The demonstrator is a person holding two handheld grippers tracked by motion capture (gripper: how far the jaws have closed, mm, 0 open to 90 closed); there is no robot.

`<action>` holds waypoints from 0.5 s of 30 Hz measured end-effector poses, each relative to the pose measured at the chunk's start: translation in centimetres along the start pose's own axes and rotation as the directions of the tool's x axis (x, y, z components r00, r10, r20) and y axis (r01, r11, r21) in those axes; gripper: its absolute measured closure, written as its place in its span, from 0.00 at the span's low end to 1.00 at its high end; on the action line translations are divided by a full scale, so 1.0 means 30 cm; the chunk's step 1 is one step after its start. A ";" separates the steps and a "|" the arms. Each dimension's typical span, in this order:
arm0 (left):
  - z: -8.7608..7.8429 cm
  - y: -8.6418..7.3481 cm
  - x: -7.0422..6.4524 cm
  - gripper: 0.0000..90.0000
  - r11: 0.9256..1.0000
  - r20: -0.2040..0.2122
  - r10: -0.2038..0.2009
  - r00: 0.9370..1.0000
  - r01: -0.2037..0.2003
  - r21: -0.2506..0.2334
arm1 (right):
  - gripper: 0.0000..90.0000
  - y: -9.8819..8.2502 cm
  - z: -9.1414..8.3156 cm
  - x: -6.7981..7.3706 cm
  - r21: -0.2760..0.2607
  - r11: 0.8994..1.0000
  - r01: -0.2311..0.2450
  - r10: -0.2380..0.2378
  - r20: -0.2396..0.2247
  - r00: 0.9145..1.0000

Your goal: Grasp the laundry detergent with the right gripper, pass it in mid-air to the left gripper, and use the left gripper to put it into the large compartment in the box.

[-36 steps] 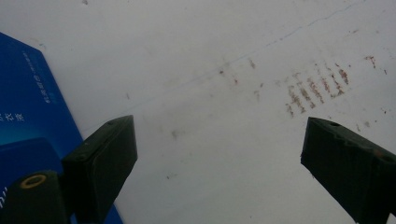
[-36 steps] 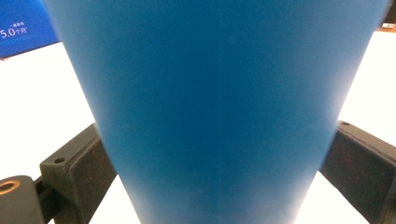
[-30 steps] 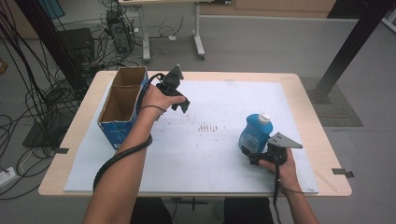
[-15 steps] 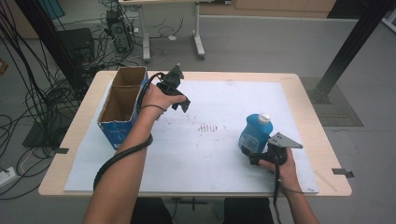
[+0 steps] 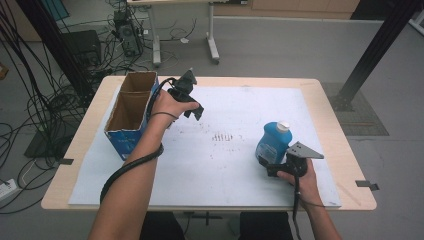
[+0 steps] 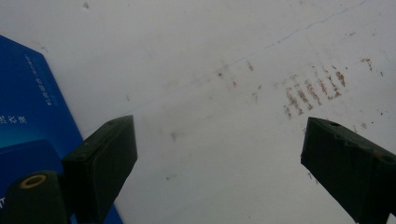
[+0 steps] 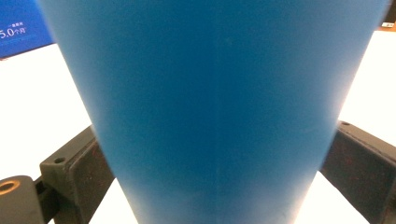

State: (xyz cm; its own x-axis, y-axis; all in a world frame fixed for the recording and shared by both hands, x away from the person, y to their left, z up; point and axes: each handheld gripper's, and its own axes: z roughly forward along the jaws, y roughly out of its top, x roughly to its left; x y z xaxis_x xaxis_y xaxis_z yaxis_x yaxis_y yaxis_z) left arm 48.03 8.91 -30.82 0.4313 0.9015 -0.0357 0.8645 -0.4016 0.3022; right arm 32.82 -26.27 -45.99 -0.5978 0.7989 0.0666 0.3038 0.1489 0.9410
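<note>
Right claw (image 5: 264, 161) jaws flanking upright blue bottle (image 5: 272, 142), pressing its sides

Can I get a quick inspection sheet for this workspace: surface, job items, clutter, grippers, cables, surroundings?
Surface: wooden table under a white sheet, with brown smudge marks at mid-sheet.
Job's things: blue plastic bottle with white cap, upright at the right; open blue cardboard box at the left edge, its inside looks empty.
Clutter: nothing seen.
Grippers: left gripper open, nothing between its jaws, held over the sheet beside the box; right gripper has its jaws around the bottle's lower body, pads against its sides.
Cables: black cable along the left forearm; another from the right gripper.
Surroundings: grey floor, cable bundles at left, black post at right.
</note>
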 end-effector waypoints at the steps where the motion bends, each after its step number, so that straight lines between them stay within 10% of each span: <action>1: 0.000 0.000 0.000 0.12 1.000 0.001 -0.001 1.000 0.002 -0.002 | 0.04 0.000 0.000 0.000 0.000 1.000 0.000 0.000 0.000 1.000; 15: 0.006 -0.001 -0.002 0.12 1.000 -0.001 -0.002 1.000 0.002 0.003 | 0.04 0.001 0.000 0.000 -0.002 1.000 0.005 -0.005 -0.003 1.000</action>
State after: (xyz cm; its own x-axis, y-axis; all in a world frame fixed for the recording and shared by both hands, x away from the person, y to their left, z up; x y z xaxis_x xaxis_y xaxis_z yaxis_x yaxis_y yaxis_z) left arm 48.02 8.86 -31.01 0.4293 0.9025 -0.0356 0.8661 -0.4002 0.2995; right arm 32.82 -26.25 -45.98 -0.6014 0.7965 0.0629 0.2997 0.1519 0.9419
